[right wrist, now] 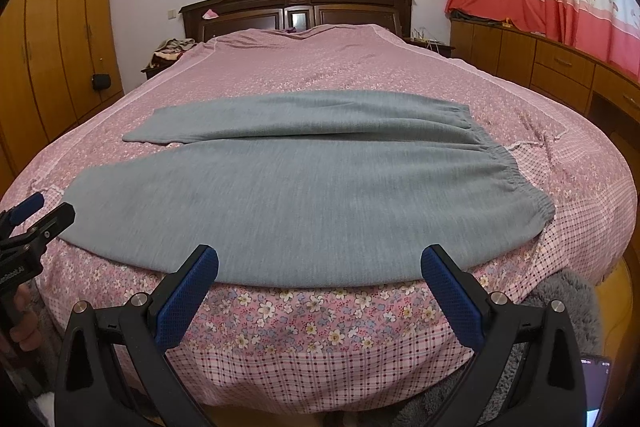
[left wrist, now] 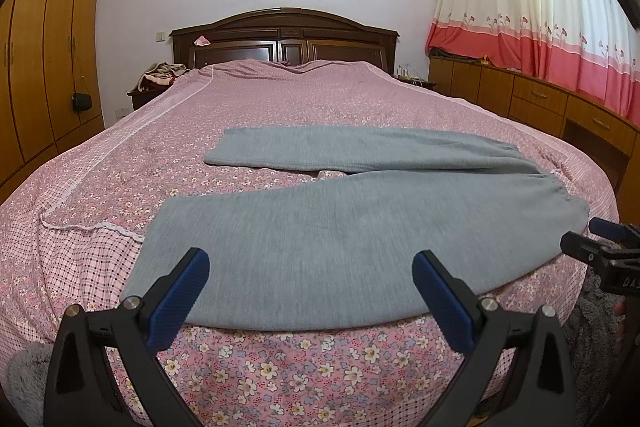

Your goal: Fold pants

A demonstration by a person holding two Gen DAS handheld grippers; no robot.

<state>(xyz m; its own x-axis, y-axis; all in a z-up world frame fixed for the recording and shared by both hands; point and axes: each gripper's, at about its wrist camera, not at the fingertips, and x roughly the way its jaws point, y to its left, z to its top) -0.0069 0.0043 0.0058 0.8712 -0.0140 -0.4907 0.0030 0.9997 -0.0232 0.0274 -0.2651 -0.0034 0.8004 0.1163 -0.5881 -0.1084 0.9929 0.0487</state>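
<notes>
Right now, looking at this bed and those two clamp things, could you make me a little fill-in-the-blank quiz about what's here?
1. The pants lying on the bed are ____ in color.
2. The pants' elastic waistband lies toward the ____ side of the bed in both views.
3. Both the left gripper and the right gripper have their jaws ____, holding nothing.
4. The two pant legs lie spread ____ on the floral bedspread, not yet folded.

Missing words: gray; right; open; flat
</notes>
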